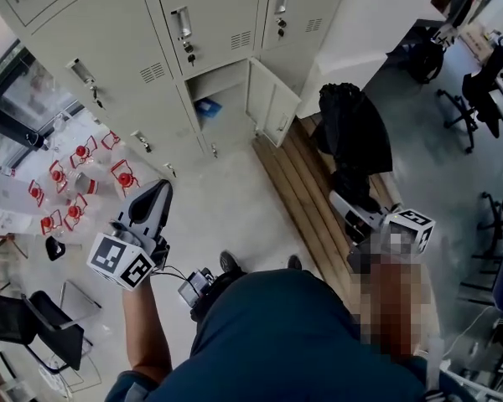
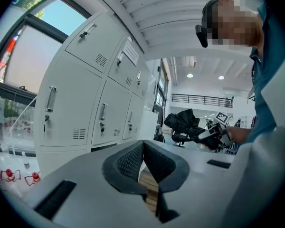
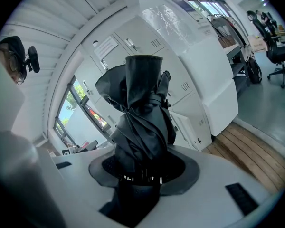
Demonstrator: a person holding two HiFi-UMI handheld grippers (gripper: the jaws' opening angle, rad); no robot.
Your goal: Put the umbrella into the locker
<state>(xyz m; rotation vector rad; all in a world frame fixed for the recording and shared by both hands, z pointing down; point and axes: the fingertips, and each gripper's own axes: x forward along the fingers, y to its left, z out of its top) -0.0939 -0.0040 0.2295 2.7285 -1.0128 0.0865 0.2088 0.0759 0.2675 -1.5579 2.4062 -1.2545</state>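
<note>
A folded black umbrella point(image 1: 353, 134) sticks out ahead of my right gripper point(image 1: 349, 208), which is shut on its lower end above the wooden slat floor strip point(image 1: 306, 193). In the right gripper view the umbrella point(image 3: 143, 112) rises straight from between the jaws of the gripper point(image 3: 142, 169). One low locker point(image 1: 220, 99) stands open, its door point(image 1: 272, 104) swung to the right and a blue item point(image 1: 207, 107) inside. My left gripper point(image 1: 156, 196) hangs left of it, shut and empty, tips touching point(image 2: 143, 144). The left gripper view also shows the umbrella point(image 2: 184, 121).
A wall of grey lockers point(image 1: 121, 48) fills the top left. Red-and-white items point(image 1: 75, 182) lie behind glass at the left. A white cabinet point(image 1: 377, 23) stands right of the lockers, office chairs point(image 1: 478, 90) further right. A black chair point(image 1: 33, 325) sits lower left.
</note>
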